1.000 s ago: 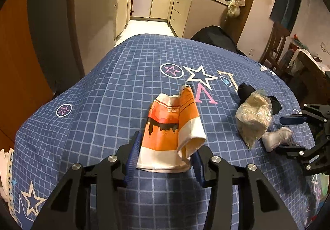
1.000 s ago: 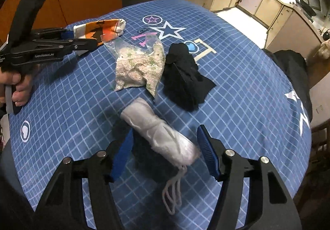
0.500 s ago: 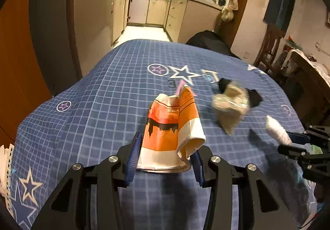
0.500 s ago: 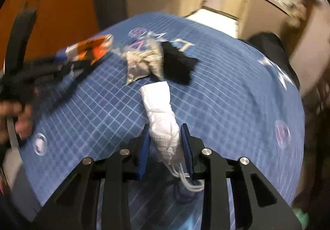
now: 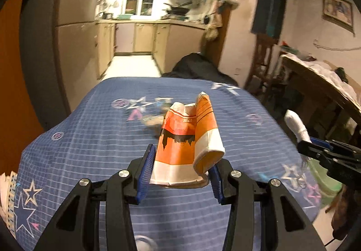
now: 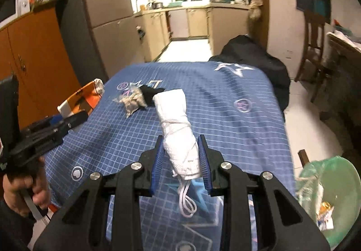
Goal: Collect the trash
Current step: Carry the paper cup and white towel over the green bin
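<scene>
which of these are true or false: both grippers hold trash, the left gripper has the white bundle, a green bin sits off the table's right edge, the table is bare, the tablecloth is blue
1. Both grippers hold trash. True: the left gripper clamps a crushed orange-and-white paper cup and the right gripper clamps a white rolled bundle tied with string.
2. The left gripper has the white bundle. False: it holds the paper cup; the bundle is in the right gripper.
3. A green bin sits off the table's right edge. True: a green plastic bin shows there with wrappers inside.
4. The table is bare. False: a clear bag of pale crumbs and a black crumpled cloth lie on it.
5. The tablecloth is blue. True: a blue grid-patterned tablecloth with stars.
</scene>
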Tool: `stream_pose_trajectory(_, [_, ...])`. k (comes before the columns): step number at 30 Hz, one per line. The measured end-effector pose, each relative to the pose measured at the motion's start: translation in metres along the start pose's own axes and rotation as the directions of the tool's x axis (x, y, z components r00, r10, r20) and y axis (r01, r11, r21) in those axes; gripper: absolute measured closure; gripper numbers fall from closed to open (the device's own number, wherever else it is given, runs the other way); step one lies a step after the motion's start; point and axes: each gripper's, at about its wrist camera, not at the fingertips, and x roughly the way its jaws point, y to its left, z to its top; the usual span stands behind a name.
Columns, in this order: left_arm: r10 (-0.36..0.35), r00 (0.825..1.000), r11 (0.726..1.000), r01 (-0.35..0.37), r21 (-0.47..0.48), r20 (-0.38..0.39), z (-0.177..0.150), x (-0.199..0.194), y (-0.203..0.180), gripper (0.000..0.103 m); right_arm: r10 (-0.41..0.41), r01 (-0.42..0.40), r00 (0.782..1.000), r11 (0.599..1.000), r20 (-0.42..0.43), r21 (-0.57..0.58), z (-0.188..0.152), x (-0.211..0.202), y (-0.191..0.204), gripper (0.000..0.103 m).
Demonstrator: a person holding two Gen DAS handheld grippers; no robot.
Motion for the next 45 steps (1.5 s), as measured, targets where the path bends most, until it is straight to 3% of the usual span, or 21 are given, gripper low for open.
stream_pose_trajectory(11, [-0.135, 0.991, 0.985, 0.132, 0.112, 0.022, 0.01, -0.018, -0.127, 0.057, -0.112, 0.107, 0.991, 0.992, 0.071, 0.066, -0.01, -0.063, -0.049, 0.075])
stream_pose_trajectory(24, [-0.258, 0.966, 0.944, 0.252, 0.211, 0.0, 0.016, -0.007, -0.248, 0.057, -0.292, 0.276, 0.953, 0.947, 0.085, 0.162, -0.024, -0.122, -0.138, 0.075])
stream_pose_trajectory(36, [-0.337, 0.94, 0.893, 0.339, 0.296, -0.059, 0.015, 0.011, -0.341, 0.057, -0.394, 0.38, 0.919, 0.893, 0.013, 0.241, -0.052, -0.15, -0.215, 0.074])
stream_pose_trajectory(45, [-0.379, 0.906, 0.84, 0.423, 0.34, -0.19, 0.007, 0.055, -0.417, 0.057, -0.388, 0.409, 0.912, 0.863, -0.13, 0.297, -0.075, -0.142, -0.273, 0.074])
